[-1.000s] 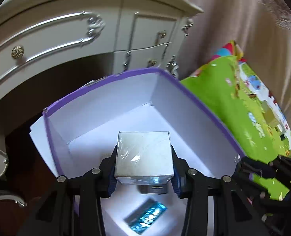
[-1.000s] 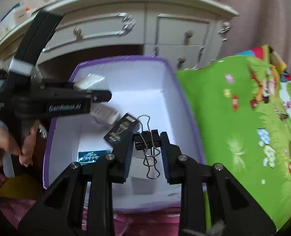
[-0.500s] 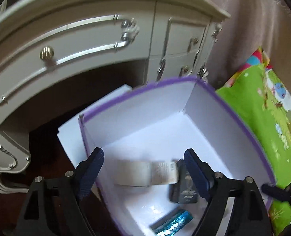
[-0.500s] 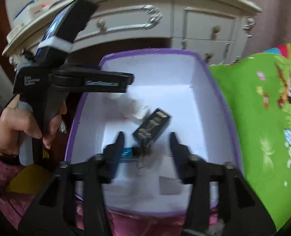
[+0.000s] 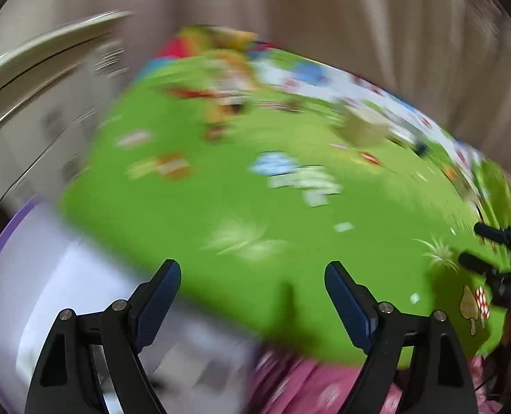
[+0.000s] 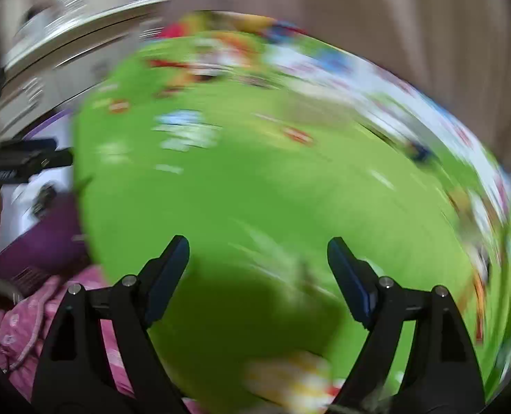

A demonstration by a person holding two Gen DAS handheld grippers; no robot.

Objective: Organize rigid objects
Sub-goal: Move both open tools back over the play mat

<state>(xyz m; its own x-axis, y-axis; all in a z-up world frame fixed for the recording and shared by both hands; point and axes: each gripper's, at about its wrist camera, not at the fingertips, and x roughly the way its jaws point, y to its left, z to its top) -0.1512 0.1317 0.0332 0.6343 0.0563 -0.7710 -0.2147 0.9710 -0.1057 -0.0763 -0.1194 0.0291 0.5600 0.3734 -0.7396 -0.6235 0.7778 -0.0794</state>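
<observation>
Both views are motion-blurred. My left gripper (image 5: 252, 289) is open and empty, over the near edge of the green play mat (image 5: 255, 200). The purple-rimmed white box (image 5: 31, 276) is at the lower left of the left wrist view. My right gripper (image 6: 257, 265) is open and empty above the mat (image 6: 255, 189). The box (image 6: 45, 214) shows at the left edge of the right wrist view; small dark items inside it are blurred. A tan block (image 5: 362, 127) lies far on the mat.
A white dresser (image 5: 31, 79) stands at the back left and a beige curtain (image 5: 359, 17) hangs behind the mat. Pink fabric (image 5: 307, 383) lies at the near edge. The other gripper's black fingers (image 5: 497, 258) show at the right.
Both grippers have swung right, away from the box and over the green mat. The white box and the binder clip they held a second ago were let go into the box.
</observation>
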